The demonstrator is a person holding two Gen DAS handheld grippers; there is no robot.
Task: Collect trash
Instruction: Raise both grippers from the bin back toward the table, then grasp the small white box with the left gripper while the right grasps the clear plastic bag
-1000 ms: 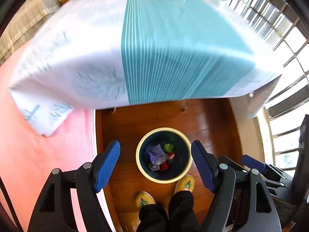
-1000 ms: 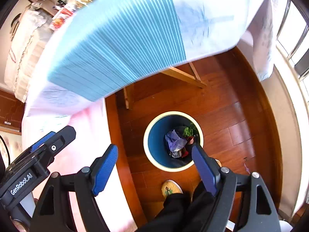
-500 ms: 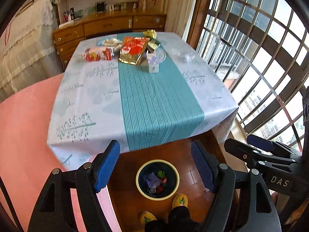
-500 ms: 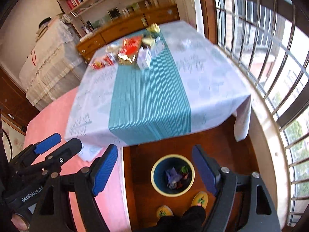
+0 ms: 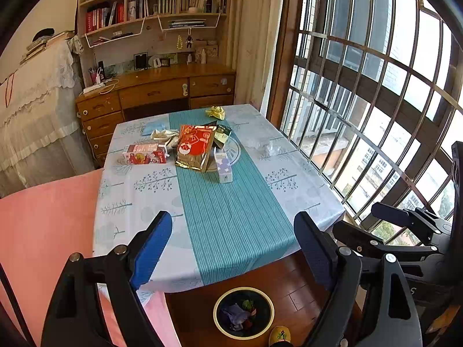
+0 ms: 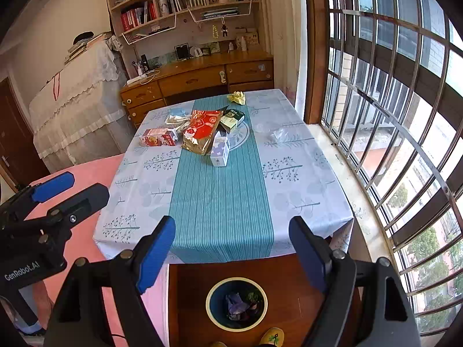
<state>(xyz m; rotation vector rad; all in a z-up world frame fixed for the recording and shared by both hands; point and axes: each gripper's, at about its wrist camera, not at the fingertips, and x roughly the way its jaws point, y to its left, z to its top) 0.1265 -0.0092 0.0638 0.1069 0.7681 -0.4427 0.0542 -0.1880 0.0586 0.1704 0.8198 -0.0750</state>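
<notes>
Both cameras have risen from the trash bin (image 5: 243,312) on the floor and now look across the desk (image 5: 303,185), where the litter waits at the far end: a red foil bag (image 5: 195,147), a small white carton (image 5: 223,165), a red box (image 5: 144,153). Reaching that far over the slick cloth risks nudging cartons off the edge. Left tongs (image 5: 231,248) are opening, nothing between them; right tongs (image 6: 231,245) stand wide apart, empty.

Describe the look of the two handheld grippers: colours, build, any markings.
Both the left gripper and the right gripper are black, angular frames with silver pivot screws and blue pads on the fingers. White "GenRobot.AI" lettering marks the left one's body.
</notes>
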